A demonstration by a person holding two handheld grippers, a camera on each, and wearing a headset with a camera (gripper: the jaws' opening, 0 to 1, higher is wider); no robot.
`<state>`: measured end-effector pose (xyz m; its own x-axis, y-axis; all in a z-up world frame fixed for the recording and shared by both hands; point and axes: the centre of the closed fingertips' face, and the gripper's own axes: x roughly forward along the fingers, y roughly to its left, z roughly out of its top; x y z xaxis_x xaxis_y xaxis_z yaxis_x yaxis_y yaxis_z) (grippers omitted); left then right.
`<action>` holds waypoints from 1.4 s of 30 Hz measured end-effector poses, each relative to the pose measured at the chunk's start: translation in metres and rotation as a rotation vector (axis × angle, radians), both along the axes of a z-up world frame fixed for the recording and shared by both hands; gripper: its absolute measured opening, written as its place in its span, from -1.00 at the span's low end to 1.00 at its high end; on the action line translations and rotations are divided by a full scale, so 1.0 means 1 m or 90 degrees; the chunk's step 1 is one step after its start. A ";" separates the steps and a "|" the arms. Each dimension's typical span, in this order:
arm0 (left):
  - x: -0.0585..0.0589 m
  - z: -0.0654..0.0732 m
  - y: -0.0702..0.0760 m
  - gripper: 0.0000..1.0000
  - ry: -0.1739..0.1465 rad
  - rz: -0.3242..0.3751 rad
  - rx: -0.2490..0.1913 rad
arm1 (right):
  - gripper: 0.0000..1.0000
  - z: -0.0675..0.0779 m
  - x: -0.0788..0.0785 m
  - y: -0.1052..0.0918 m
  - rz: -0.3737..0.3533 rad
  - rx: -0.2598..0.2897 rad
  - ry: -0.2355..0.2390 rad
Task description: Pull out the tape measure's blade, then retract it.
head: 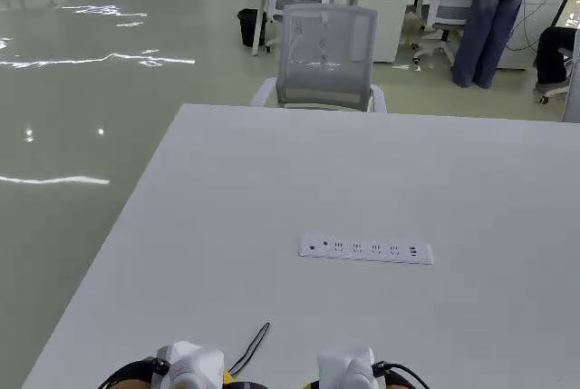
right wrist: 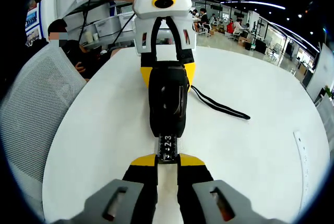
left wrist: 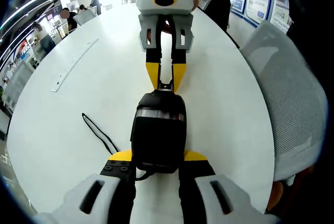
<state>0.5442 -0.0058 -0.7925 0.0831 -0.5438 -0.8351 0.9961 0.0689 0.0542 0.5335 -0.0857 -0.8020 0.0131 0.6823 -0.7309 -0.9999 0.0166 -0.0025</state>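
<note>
Left gripper view: left gripper (left wrist: 158, 155) clamps the tape measure (left wrist: 158, 130) body; right gripper (left wrist: 165, 78) pinches its blade (right wrist: 167, 146) tip.

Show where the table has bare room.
Bare: white tabletop between white power strip and grey mesh chair, and left of the strip. Crowded: near edge, where left gripper and right gripper hold the black tape measure beside its black strap.

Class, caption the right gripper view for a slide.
Right gripper pinches the blade while left gripper holds the black tape measure.
</note>
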 end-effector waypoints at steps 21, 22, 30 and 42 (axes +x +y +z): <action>0.000 0.000 0.000 -0.46 0.000 -0.002 0.000 | -0.77 0.001 -0.001 -0.010 -0.006 -0.002 0.007; 0.001 0.000 0.000 -0.46 0.000 -0.001 0.000 | -0.77 0.001 -0.001 -0.011 -0.007 -0.002 0.008; 0.000 0.000 0.000 -0.46 0.000 -0.003 -0.001 | -0.77 0.001 -0.001 -0.016 -0.010 -0.004 0.009; -0.001 0.000 0.000 -0.46 0.001 -0.003 -0.001 | -0.77 0.002 -0.002 -0.023 -0.012 -0.009 0.009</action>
<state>0.5433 -0.0061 -0.7921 0.0789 -0.5460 -0.8340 0.9965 0.0649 0.0519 0.5318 -0.1091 -0.8005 0.0162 0.6711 -0.7412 -0.9993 0.0359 0.0107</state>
